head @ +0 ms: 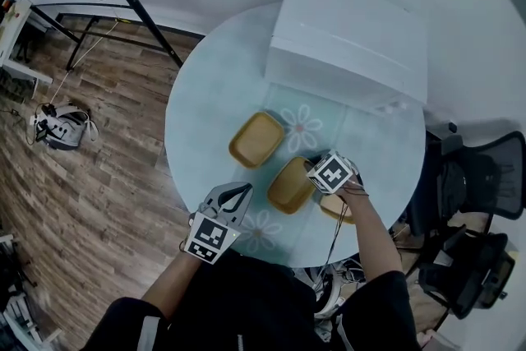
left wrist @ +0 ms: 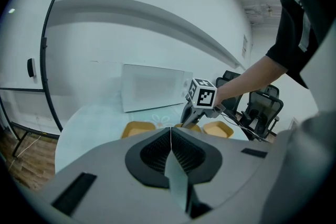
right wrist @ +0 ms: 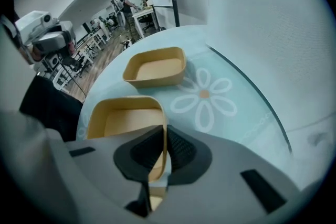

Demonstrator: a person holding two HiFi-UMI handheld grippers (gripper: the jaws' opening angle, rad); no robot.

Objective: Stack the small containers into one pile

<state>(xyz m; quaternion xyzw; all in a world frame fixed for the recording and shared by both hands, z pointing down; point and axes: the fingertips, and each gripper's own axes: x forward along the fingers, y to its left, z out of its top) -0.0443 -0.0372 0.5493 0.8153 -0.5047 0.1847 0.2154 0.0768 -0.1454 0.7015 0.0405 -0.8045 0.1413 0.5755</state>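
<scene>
Three shallow yellow containers lie on the round glass table (head: 205,111): one further back (head: 257,139), a middle one (head: 289,185), and a third (head: 335,210) partly hidden under my right forearm. My right gripper (head: 320,181) points steeply down at the middle container's right rim. In the right gripper view it (right wrist: 165,131) is shut on that container's (right wrist: 123,115) thin side wall, and the back container (right wrist: 156,66) lies beyond. My left gripper (head: 244,189) hovers near the table's front edge, left of the middle container, shut with nothing between its jaws (left wrist: 170,131).
A large white box (head: 349,37) fills the back right of the table. Black office chairs (head: 485,177) stand to the right. A black stand pole (head: 131,0) slants over the wooden floor at left, where a bag (head: 62,127) lies.
</scene>
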